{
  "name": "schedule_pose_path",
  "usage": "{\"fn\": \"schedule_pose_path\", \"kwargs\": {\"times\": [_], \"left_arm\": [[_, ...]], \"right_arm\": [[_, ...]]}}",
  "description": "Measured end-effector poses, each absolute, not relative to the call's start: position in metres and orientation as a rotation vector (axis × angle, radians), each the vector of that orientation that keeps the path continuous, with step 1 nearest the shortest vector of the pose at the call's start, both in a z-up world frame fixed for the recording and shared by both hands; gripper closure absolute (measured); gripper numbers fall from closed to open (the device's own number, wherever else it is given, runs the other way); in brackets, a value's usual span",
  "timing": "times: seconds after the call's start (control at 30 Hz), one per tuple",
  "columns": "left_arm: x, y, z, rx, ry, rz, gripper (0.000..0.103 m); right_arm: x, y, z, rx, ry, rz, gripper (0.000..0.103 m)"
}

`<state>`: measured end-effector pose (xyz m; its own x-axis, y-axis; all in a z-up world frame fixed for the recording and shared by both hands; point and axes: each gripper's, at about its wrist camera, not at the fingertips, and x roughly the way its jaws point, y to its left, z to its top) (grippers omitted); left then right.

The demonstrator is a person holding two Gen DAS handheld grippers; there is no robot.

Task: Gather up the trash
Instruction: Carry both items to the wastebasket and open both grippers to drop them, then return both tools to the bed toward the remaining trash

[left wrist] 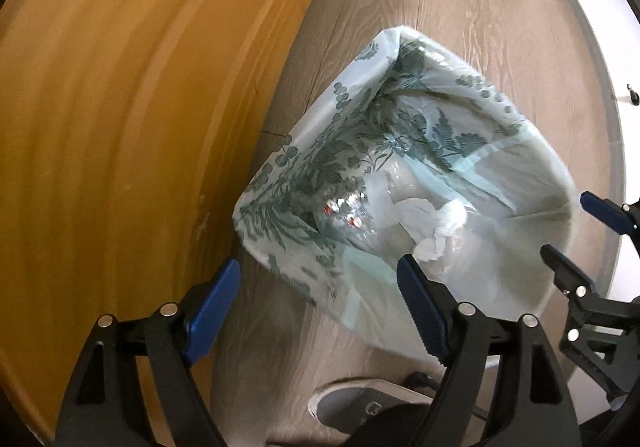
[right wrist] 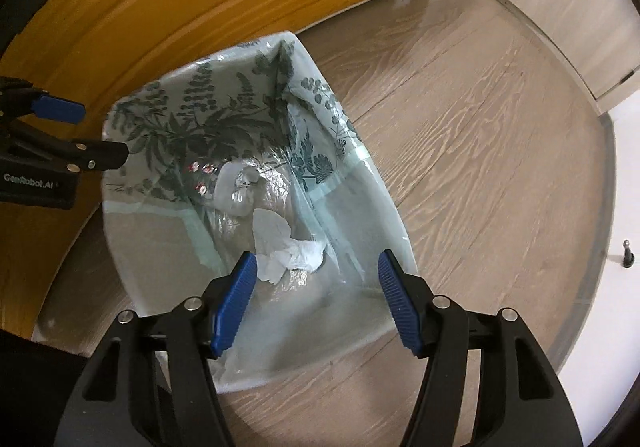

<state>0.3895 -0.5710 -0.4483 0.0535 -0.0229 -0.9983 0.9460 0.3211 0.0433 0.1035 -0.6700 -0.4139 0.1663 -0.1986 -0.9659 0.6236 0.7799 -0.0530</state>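
Note:
A bin lined with a pale bag [left wrist: 352,115] printed with green ferns stands on the wood floor. Inside lie a crumpled white tissue [left wrist: 436,227] and clear crinkled plastic with red marks [left wrist: 344,211]. My left gripper [left wrist: 318,267] hangs open over the bin's near rim, one finger above the floor and one above the bag's mouth. My right gripper [left wrist: 568,225] shows at the right edge. In the right wrist view the right gripper [right wrist: 317,258] is open above the tissue [right wrist: 288,251], nothing between its pads. The bag [right wrist: 192,115] and the left gripper [right wrist: 103,131] appear there too.
Yellow wooden furniture [left wrist: 120,127] stands close against the bin's left side. A person's grey shoe [left wrist: 360,403] rests on the floor just below the bin. A pale cabinet [right wrist: 560,7] and a black door stop [right wrist: 626,253] sit beyond the wood floor [right wrist: 480,147].

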Motion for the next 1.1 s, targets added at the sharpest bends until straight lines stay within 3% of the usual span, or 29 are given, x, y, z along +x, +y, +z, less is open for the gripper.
{"fn": "schedule_pose_path", "kwargs": {"times": [0.2, 0.4, 0.53, 0.6, 0.73, 0.87, 1.1], "left_arm": [[0.383, -0.552, -0.396, 0.854, 1.268, -0.958, 0.021], [0.386, -0.529, -0.325, 0.71, 1.122, -0.957, 0.021], [0.392, -0.495, -0.245, 0.569, 1.01, -0.958, 0.02], [0.394, -0.474, -0.207, 0.518, 0.934, -0.964, 0.014], [0.399, -0.413, -0.131, 0.444, 0.714, -0.89, 0.012], [0.413, -0.337, -0.084, 0.308, 0.619, -0.786, 0.009], [0.45, -0.179, -0.077, 0.026, 0.576, -0.528, 0.007]], "right_arm": [[0.092, -0.661, -0.379, 0.379, 1.232, -0.629, 0.042], [0.087, -0.657, -0.327, 0.325, 1.154, -0.664, 0.042], [0.095, -0.649, -0.274, 0.23, 1.075, -0.661, 0.042], [0.098, -0.643, -0.247, 0.207, 1.024, -0.651, 0.042], [0.115, -0.621, -0.185, 0.148, 0.903, -0.598, 0.039], [0.142, -0.579, -0.131, 0.041, 0.787, -0.515, 0.039], [0.202, -0.487, -0.088, -0.117, 0.667, -0.311, 0.034]]}}
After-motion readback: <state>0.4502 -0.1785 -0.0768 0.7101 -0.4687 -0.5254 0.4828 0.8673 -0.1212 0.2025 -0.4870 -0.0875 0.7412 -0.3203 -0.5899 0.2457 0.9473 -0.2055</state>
